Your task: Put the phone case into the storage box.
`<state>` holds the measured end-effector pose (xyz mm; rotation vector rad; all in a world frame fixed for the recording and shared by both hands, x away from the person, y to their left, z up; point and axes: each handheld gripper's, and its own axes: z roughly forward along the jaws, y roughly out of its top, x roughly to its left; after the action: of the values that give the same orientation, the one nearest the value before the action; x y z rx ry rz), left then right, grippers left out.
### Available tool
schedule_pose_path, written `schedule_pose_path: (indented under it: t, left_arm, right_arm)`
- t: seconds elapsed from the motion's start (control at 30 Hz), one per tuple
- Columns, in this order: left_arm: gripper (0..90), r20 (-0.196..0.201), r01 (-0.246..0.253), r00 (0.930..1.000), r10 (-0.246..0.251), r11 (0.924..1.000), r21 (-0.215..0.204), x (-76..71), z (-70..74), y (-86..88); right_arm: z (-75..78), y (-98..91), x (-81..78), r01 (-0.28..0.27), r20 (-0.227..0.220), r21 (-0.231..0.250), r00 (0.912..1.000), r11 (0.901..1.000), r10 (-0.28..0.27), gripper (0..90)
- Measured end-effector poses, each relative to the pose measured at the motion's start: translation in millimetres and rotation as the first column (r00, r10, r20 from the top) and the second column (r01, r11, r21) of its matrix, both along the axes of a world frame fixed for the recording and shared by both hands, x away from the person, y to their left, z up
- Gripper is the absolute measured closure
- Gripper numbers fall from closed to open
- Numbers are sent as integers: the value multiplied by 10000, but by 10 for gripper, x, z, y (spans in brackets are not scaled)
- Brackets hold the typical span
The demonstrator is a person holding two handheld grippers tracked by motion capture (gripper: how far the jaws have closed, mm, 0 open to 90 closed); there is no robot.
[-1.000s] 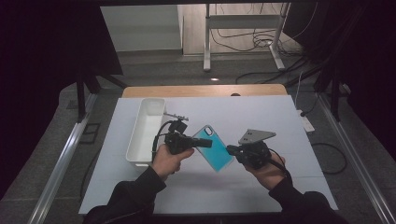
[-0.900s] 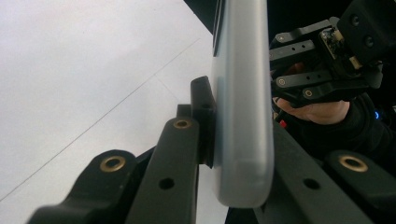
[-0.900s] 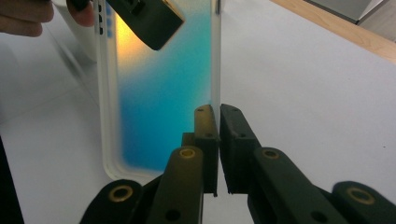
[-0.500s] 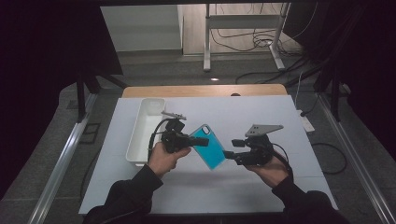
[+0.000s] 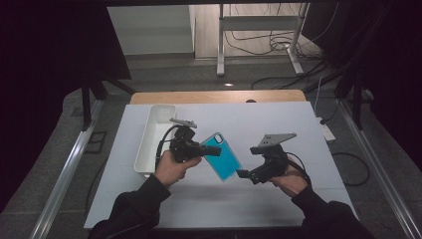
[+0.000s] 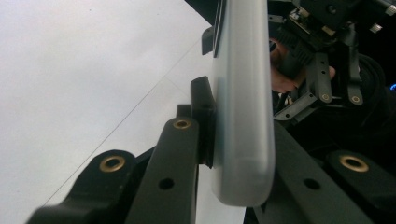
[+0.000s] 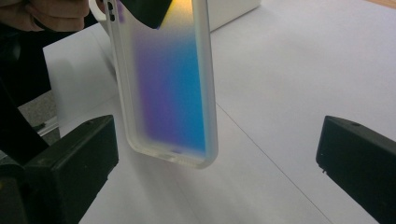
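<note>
A blue phone case [image 5: 222, 156] with a pale frosted rim hangs tilted above the white table [image 5: 278, 124]. My left gripper [image 5: 206, 149] is shut on its upper end. In the left gripper view the case's edge [image 6: 243, 116] sits clamped between the black pads [image 6: 204, 116]. My right gripper [image 5: 242, 174] is just right of the case's lower end, and its jaws have just been opening. In the right gripper view the case [image 7: 170, 79] hangs free between the wide-spread jaws of that gripper [image 7: 219, 158], touching neither.
A long white tray [image 5: 149, 144] lies on the table just left of my left hand. A wooden edge [image 5: 219, 96] runs along the table's far side. Cables and a metal stand [image 5: 259, 30] are on the floor beyond.
The right gripper's jaws have opened wide and let go of the case's lower end. The left gripper still holds the case, which has shifted slightly left.
</note>
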<state>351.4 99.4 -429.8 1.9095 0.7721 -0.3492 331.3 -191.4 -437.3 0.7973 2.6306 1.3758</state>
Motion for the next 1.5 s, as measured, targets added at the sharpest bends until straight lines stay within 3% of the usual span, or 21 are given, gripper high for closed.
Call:
schedule_pose_path:
  t: [0.33,0.5,0.7,0.87,1.03,1.07,1.17,1.33,1.47,1.5]
  left_arm:
    - [857,225,279,9994,-277,9996,-63,-26,21,-45]
    - [857,423,401,9983,-399,9992,-45,-44,25,-73]
    - [856,539,598,9968,-593,9982,-81,-56,19,-92]
    - [856,641,796,9948,-788,9968,-101,-73,28,-127]
    - [857,791,970,9923,-952,9951,-200,-93,49,-150]
    - [857,791,970,9923,-952,9951,-200,-93,49,-150]
    - [857,891,1173,9894,-1144,9927,-278,-103,62,-157]
    - [856,1038,1452,9847,-1399,9884,-453,-116,70,-170]
    - [854,1075,1663,9810,-1612,9853,-400,-124,65,-188]
    - [852,1050,1777,9795,-1717,9828,-502,-120,62,-188]
  right_arm:
    - [-43,37,30,-198,-356,192,9992,9996,205,0]
    - [-46,98,14,-382,-366,92,9986,9992,385,0]
    - [-44,161,-9,-489,-622,-396,9970,9980,464,0]
    - [-41,188,-8,-459,-931,-300,9947,9985,430,14]
    - [-26,205,-25,-762,-930,-312,9930,9966,730,191]
    - [-26,205,-25,-762,-930,-312,9930,9966,730,191]
    - [-16,221,-45,-1360,-1142,-253,9846,9904,1323,378]
    - [-3,232,-58,-1956,-1424,-6,9707,9807,1935,580]
    - [6,223,-56,-2158,-1529,253,9641,9761,2171,665]
    - [6,214,-48,-2337,-1644,356,9577,9717,2363,703]
